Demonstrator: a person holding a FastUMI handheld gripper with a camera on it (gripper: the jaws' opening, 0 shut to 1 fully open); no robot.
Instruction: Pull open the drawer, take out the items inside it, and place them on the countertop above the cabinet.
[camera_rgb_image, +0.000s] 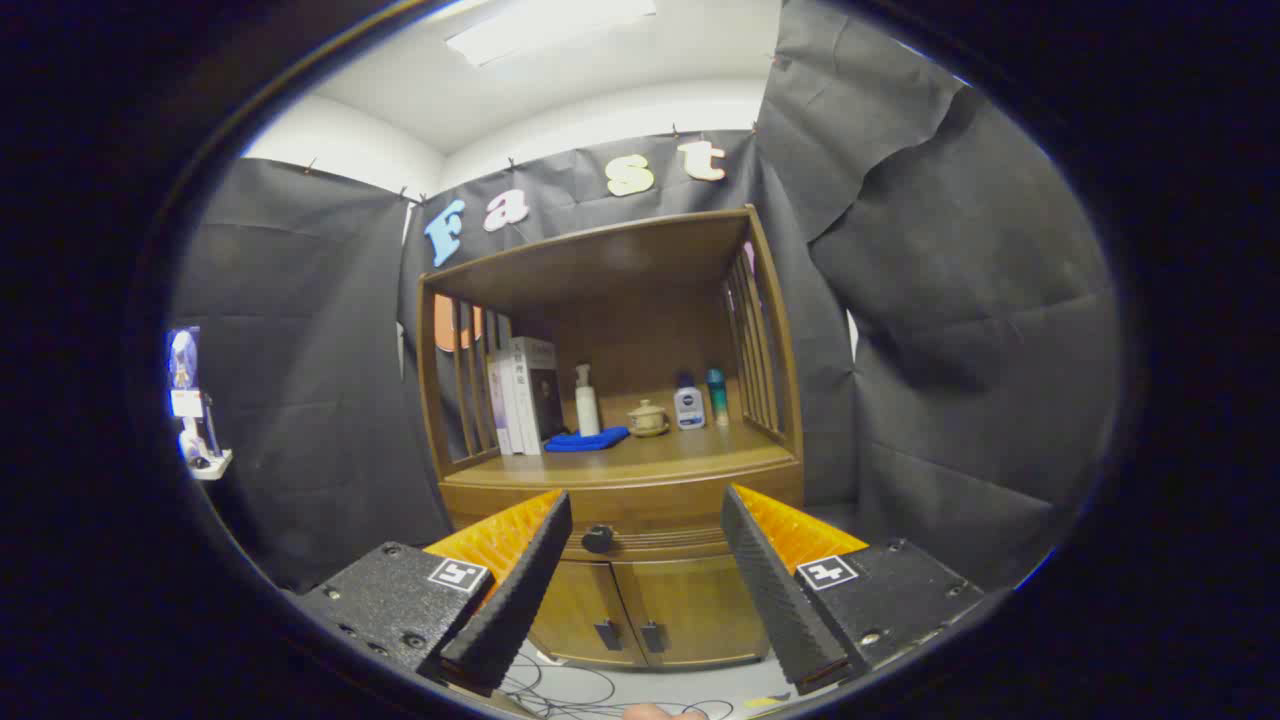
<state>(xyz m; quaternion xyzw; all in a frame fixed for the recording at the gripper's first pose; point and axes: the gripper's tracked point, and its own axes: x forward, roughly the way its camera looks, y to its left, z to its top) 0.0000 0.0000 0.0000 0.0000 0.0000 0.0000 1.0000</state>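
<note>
- Your tongs (645, 525) are spread wide, holding nothing, short of the cabinet (620, 500).
- The drawer (640, 535) sits shut under the counter (630, 462); its dark knob (597, 538) lies between your fingers (520, 580), nearer the left one.
- On the counter: books (520, 395), a blue cloth (586, 439), a white spray bottle (586, 400), a small lidded jar (648, 418), and two more bottles (700, 400).
- Two lower doors (650, 610) are closed.

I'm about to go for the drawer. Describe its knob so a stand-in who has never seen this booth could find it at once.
Start at the wooden cabinet against the black cloth wall. Below its countertop runs a shut drawer, above two small doors. The knob is the single round dark one on that drawer front, seen between the fingers of the open tongs; the door handles lower down are flat and paired.
</note>
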